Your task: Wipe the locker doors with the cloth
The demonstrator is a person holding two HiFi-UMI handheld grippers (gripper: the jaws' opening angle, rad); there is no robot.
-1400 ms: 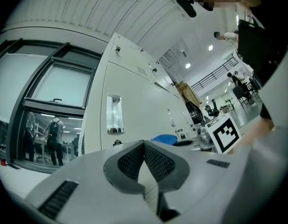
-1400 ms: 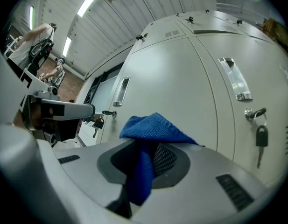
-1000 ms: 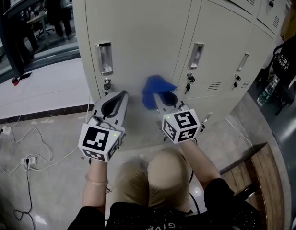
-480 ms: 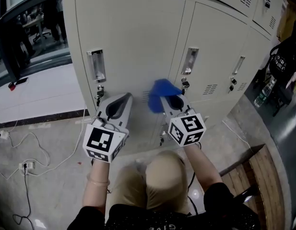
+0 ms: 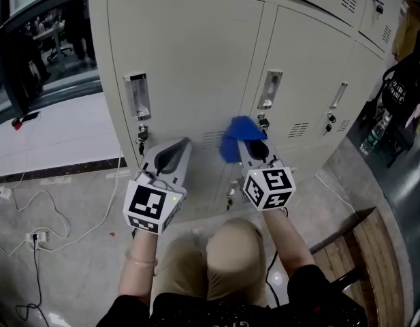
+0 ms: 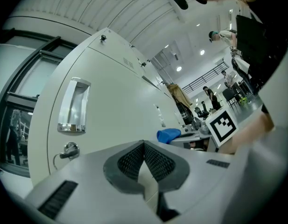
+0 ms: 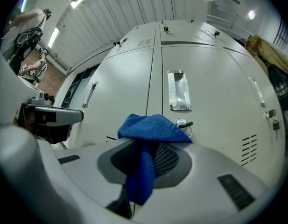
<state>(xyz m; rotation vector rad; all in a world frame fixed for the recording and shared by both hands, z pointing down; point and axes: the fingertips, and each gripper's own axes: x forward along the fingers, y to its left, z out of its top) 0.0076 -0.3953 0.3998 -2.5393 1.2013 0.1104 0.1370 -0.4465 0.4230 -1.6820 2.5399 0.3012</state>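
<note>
Grey locker doors (image 5: 189, 60) fill my head view, rising from a pale floor (image 5: 94, 264). Both of the person's forearms reach forward side by side above bent knees, marker cubes facing the camera. The left gripper (image 5: 182, 144) points at the lower part of the left-hand door, its fingers (image 6: 129, 160) pressed together on nothing, tips near the panel. The right gripper (image 5: 254, 145) aims at the seam between that door and the middle one. Its fingers (image 7: 167, 158) are clamped on the blue cloth (image 5: 237, 135), which bunches over the tips and hangs down between them. The cloth sits just below the middle door's recessed handle (image 5: 269, 89) and partly blocks my sight of the key (image 7: 186, 123) in its lock. Whether it touches the metal I cannot tell. A black bag (image 5: 404, 87) hangs at right, and white cables (image 5: 38, 236) trail across the floor at left.
</note>
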